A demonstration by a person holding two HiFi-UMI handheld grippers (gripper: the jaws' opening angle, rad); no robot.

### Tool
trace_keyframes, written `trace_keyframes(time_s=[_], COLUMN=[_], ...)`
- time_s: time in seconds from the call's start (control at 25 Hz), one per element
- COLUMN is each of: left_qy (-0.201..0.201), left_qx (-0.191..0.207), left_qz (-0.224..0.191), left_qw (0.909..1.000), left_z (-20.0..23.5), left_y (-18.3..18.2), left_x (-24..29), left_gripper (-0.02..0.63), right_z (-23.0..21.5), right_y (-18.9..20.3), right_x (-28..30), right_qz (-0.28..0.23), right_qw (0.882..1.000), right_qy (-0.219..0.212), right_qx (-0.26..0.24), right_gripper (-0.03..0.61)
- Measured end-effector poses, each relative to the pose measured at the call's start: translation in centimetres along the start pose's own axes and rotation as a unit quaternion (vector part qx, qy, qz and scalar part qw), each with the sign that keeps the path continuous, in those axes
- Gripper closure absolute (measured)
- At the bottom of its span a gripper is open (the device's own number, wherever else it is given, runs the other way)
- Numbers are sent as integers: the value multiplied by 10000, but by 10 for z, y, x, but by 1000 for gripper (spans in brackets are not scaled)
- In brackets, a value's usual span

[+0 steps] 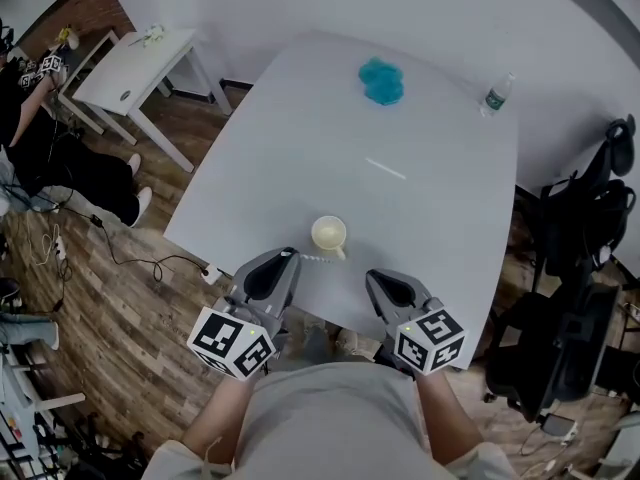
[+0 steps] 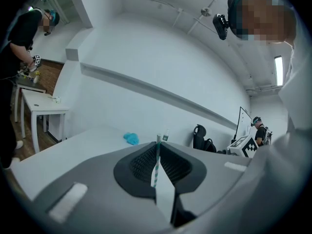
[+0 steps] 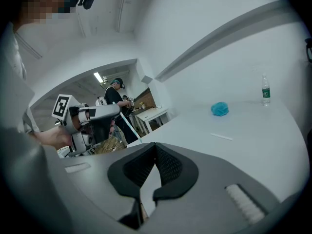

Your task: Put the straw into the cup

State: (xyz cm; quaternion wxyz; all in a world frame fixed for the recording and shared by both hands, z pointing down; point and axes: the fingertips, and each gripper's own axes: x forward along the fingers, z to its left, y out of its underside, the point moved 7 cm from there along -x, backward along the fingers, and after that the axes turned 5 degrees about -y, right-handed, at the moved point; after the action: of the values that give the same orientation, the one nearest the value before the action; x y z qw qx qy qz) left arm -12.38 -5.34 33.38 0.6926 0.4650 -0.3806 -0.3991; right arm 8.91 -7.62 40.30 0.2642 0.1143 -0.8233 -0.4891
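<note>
A cream cup (image 1: 329, 234) stands upright near the table's front edge. My left gripper (image 1: 288, 259) is shut on a teal-and-white striped straw (image 1: 318, 259), which pokes out to the right just in front of the cup's base. In the left gripper view that straw (image 2: 156, 161) stands clamped between the closed jaws of the left gripper (image 2: 157, 146). My right gripper (image 1: 376, 279) hovers right of the cup, shut with nothing in it, as the right gripper view confirms (image 3: 155, 148). That view also catches the left gripper (image 3: 93, 118) with its straw (image 3: 129, 126). The cup is hidden in both gripper views.
A second white straw (image 1: 385, 168) lies mid-table, also visible in the right gripper view (image 3: 222, 137). A blue cloth (image 1: 381, 81) and a water bottle (image 1: 497, 93) sit at the far side. A black chair (image 1: 585, 230) stands right, a small white table (image 1: 130, 68) left.
</note>
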Motion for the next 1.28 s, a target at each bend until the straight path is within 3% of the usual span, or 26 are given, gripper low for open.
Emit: trace_keyframes(time_s=[0.32, 0.8, 1.28], left_qy=[14, 90, -33], left_qx=[-268, -359, -619], left_qz=[68, 291, 439], left_qw=[9996, 9989, 9971], left_z=[30, 48, 66], left_y=[6, 22, 41], left_x=[23, 52, 71], left_gripper=[571, 571, 571], right_z=[-12, -29, -43], right_y=[-1, 7, 11], right_x=[20, 27, 43], right_qz=[30, 266, 296], right_qw=[9998, 9986, 9981], right_qy=[135, 328, 309], right_qx=[151, 334, 441], right_gripper=[571, 571, 571])
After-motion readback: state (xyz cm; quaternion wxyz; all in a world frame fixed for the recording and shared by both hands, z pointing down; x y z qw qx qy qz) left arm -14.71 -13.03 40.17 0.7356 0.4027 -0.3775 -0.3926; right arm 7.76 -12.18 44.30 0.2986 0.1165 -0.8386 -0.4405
